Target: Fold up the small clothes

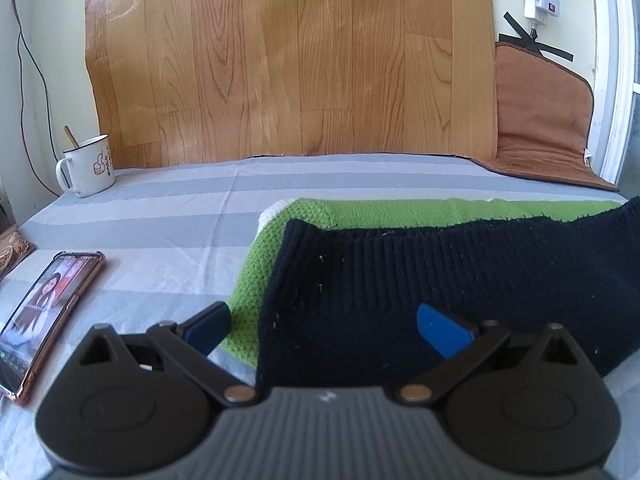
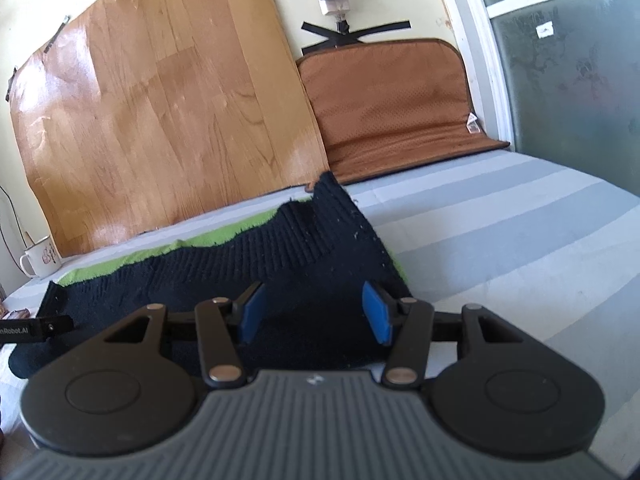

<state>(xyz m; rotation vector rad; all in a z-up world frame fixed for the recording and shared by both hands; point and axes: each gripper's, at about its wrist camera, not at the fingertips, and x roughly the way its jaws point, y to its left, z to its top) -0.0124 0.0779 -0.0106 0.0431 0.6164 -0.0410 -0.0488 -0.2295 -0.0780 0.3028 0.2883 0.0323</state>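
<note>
A black ribbed knit garment (image 1: 400,280) lies on top of a green knit piece (image 1: 384,210) on the grey striped sheet (image 1: 160,216). My left gripper (image 1: 326,330) stands wide open over the black garment's near left corner, one blue pad off the cloth's left edge and the other above the knit. In the right wrist view my right gripper (image 2: 314,312) is open, its blue pads (image 2: 376,314) apart over the near right part of the black garment (image 2: 280,248). The green piece (image 2: 120,260) peeks out behind it. Neither gripper's pads press on the cloth.
A white enamel mug (image 1: 88,168) with a spoon stands at the back left, and a phone (image 1: 44,312) lies at the left edge. A brown mat (image 2: 392,104) leans on the wall at the back right beside a wood-pattern sheet (image 1: 280,60). Striped sheet (image 2: 500,232) stretches to the right.
</note>
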